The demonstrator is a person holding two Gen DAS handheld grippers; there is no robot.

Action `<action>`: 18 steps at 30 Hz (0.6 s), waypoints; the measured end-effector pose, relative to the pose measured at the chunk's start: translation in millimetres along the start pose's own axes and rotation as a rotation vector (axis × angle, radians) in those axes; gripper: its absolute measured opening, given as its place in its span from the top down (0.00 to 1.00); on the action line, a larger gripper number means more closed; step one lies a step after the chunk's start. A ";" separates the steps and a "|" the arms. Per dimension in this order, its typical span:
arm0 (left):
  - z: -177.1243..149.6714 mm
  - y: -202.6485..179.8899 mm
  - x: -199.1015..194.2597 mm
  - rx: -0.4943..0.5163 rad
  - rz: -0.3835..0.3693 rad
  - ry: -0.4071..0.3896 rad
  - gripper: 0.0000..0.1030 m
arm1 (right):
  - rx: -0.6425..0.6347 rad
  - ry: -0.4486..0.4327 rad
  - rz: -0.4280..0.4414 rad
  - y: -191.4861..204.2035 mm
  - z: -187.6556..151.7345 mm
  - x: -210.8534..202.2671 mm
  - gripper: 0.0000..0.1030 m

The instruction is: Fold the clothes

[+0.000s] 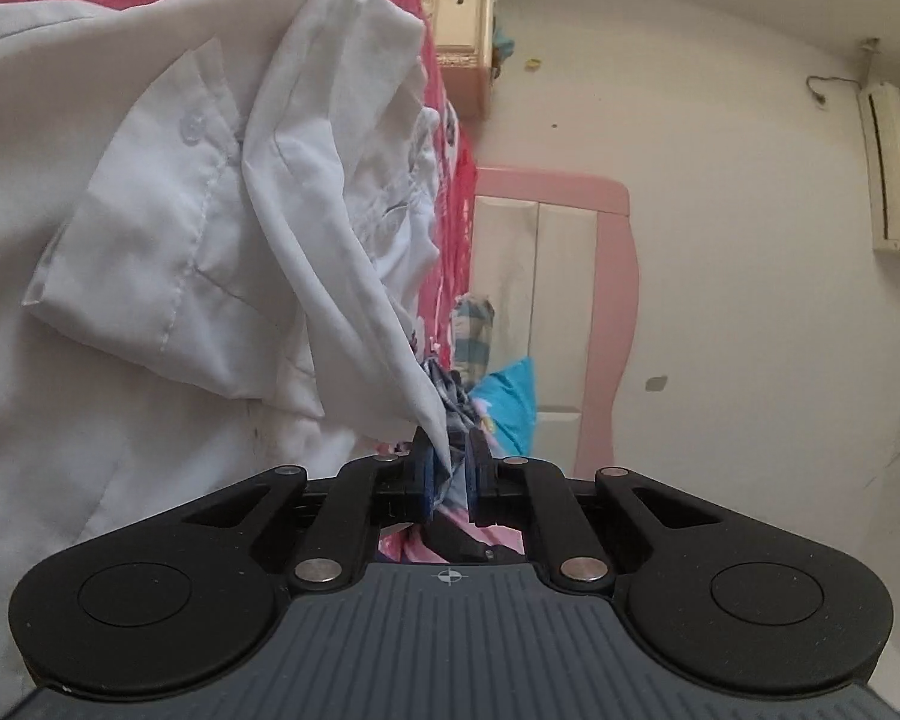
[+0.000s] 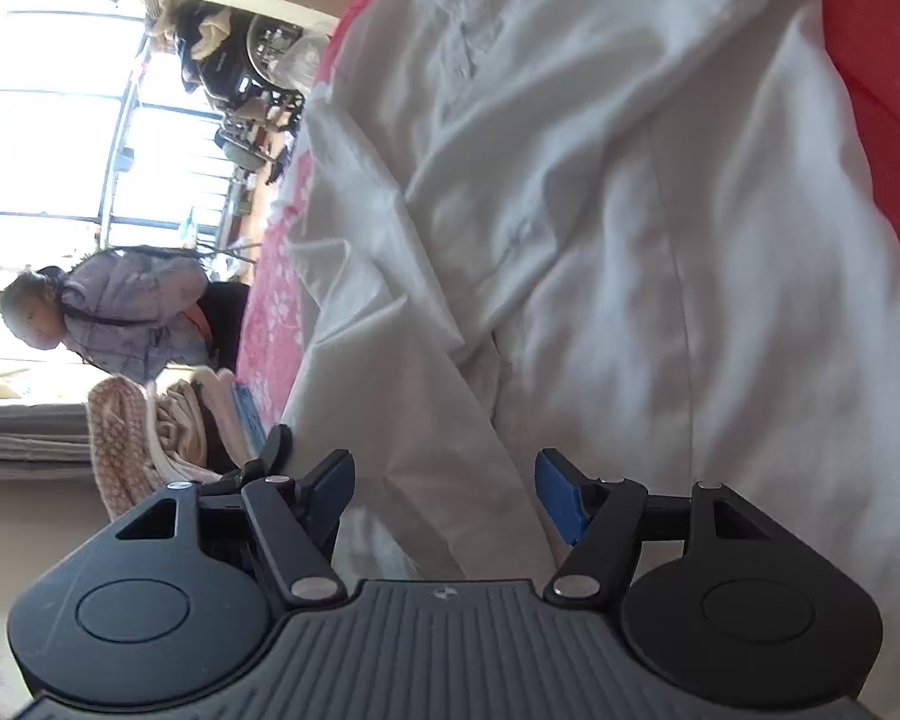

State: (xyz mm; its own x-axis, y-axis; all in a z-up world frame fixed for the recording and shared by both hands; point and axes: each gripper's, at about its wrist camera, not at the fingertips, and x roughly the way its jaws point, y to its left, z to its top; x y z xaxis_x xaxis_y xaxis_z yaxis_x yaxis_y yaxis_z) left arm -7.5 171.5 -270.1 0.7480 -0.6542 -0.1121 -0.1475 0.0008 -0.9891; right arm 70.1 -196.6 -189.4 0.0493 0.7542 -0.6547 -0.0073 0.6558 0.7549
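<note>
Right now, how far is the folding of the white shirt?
Early stage. Done: the white shirt is spread on the pink bedcover, though crumpled. In hand: the left tongs pinch a corner of its fabric, pulling it up in a ridge; the right tongs are open above the cloth, gripping nothing. Left: the cuffed sleeve lies loose, and no neat fold is visible.

Left gripper: black linkage arms, silver rivets, blue pads, grey ribbed housing bearing a small crosshair mark. Right gripper: identical build, round black discs at both sides.
</note>
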 end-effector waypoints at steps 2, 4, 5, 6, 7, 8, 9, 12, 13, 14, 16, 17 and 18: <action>2.2 7.2 -3.6 -0.027 0.068 0.025 0.91 | -0.031 0.004 -0.024 0.2 -5.8 6.9 0.33; 2.2 9.4 -9.9 -0.011 0.172 0.017 0.78 | -0.059 0.000 -0.051 3.3 -10.9 10.2 0.33; 1.9 7.5 -12.0 0.011 0.226 0.014 0.67 | -0.072 -0.004 -0.058 5.2 -12.9 11.4 0.33; 1.3 4.5 -13.2 0.039 0.280 0.017 0.44 | -0.090 -0.009 -0.064 7.7 -15.1 12.8 0.33; -0.2 0.8 -12.9 0.072 0.302 0.024 0.41 | -0.118 -0.013 -0.074 11.5 -17.2 14.6 0.33; -2.2 -3.3 -11.5 0.106 0.307 0.038 0.41 | -0.162 -0.017 -0.094 16.9 -19.7 16.9 0.33; -5.1 -8.8 -8.7 0.145 0.314 0.060 0.39 | -0.216 -0.023 -0.119 23.0 -22.2 19.6 0.33; -20.0 -27.2 3.8 0.314 0.365 0.112 0.37 | -0.360 -0.014 -0.183 38.9 -27.6 31.0 0.42; -26.4 -33.6 8.8 0.388 0.386 0.129 0.37 | -0.398 -0.010 -0.191 43.2 -29.7 35.1 0.46; -32.5 -38.6 13.1 0.458 0.411 0.142 0.37 | -0.431 -0.007 -0.205 47.1 -31.3 38.8 0.60; -45.0 -44.5 18.8 0.586 0.459 0.152 0.44 | -0.483 -0.004 -0.233 53.3 -32.9 44.2 0.83; -48.7 -45.6 19.9 0.625 0.465 0.155 0.49 | -0.496 -0.010 -0.232 55.6 -32.3 42.8 0.91; -52.0 -46.6 21.1 0.660 0.468 0.158 0.62 | -0.509 -0.021 -0.226 58.0 -31.4 39.6 0.94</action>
State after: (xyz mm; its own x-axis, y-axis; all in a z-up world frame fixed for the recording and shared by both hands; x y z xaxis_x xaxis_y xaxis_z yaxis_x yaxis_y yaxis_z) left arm -18.5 118.3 -221.4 0.5967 -0.5744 -0.5604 0.0263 0.7119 -0.7018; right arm 40.2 -127.7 -172.7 0.1249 0.5959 -0.7933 -0.4753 0.7378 0.4793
